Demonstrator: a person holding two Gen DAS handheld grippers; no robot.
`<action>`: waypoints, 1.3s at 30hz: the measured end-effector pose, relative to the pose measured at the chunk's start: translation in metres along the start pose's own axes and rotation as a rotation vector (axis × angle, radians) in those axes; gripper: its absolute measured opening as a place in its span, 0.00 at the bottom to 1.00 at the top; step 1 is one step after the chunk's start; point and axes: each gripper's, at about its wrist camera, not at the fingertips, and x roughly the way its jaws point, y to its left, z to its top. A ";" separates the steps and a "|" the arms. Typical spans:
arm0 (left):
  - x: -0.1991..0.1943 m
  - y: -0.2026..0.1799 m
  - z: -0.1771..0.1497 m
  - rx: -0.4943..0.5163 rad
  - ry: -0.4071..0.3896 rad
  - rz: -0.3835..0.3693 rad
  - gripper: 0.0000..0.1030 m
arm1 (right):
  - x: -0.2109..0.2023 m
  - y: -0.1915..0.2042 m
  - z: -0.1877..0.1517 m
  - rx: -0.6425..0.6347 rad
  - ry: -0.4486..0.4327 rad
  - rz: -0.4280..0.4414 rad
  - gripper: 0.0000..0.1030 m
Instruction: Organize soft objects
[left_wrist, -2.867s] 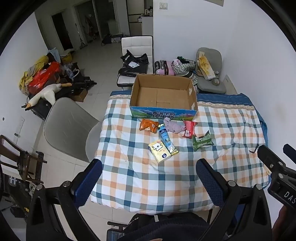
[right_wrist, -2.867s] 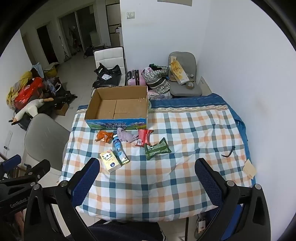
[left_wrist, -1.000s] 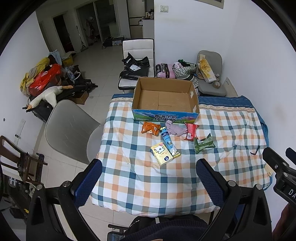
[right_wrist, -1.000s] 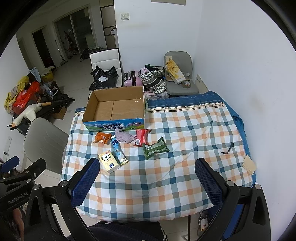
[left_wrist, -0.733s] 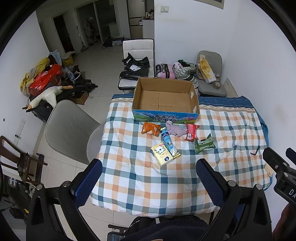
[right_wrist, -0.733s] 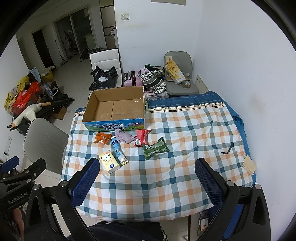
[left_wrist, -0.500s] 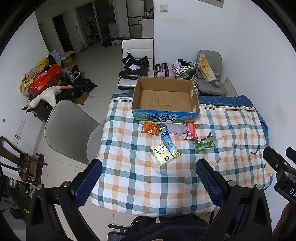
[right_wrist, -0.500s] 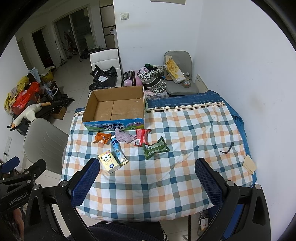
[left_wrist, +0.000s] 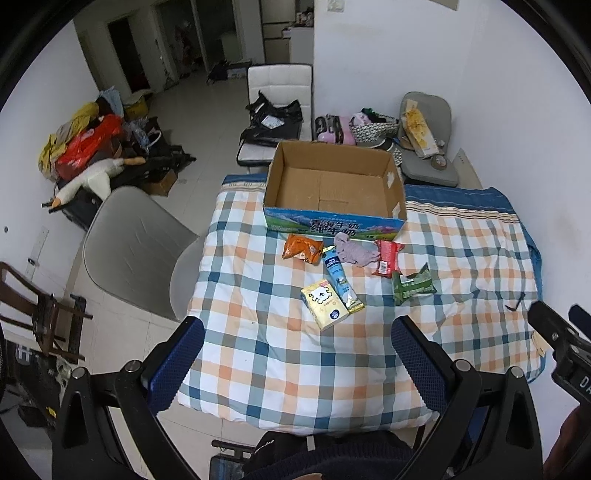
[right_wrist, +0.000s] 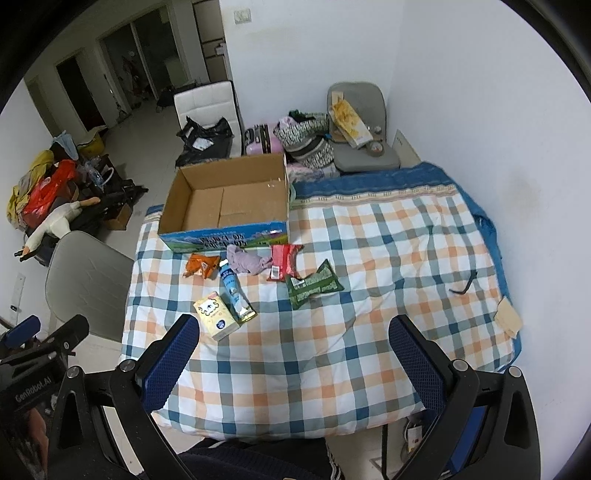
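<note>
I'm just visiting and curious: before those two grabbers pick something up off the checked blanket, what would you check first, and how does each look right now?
1. Left gripper open, holding nothing: ok.
2. Right gripper open, holding nothing: ok.
3. Cardboard box open-topped and looks empty: ok.
4. Purple cloth reachable: partly ok, it touches the blue tube and red packet.
5. Grippers close enough to grasp: not ok, both hang above the blanket's near edge.
6. Which packets count as soft: cannot tell.
</note>
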 end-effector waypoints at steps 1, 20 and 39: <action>0.008 0.000 0.000 -0.009 0.005 -0.001 1.00 | 0.012 0.000 0.003 0.003 0.018 0.002 1.00; 0.166 -0.024 0.034 -0.039 0.140 0.074 1.00 | 0.221 -0.019 0.037 -0.009 0.263 0.007 1.00; 0.369 -0.016 -0.011 -0.357 0.603 -0.160 0.90 | 0.479 -0.101 0.012 0.595 0.629 0.131 0.80</action>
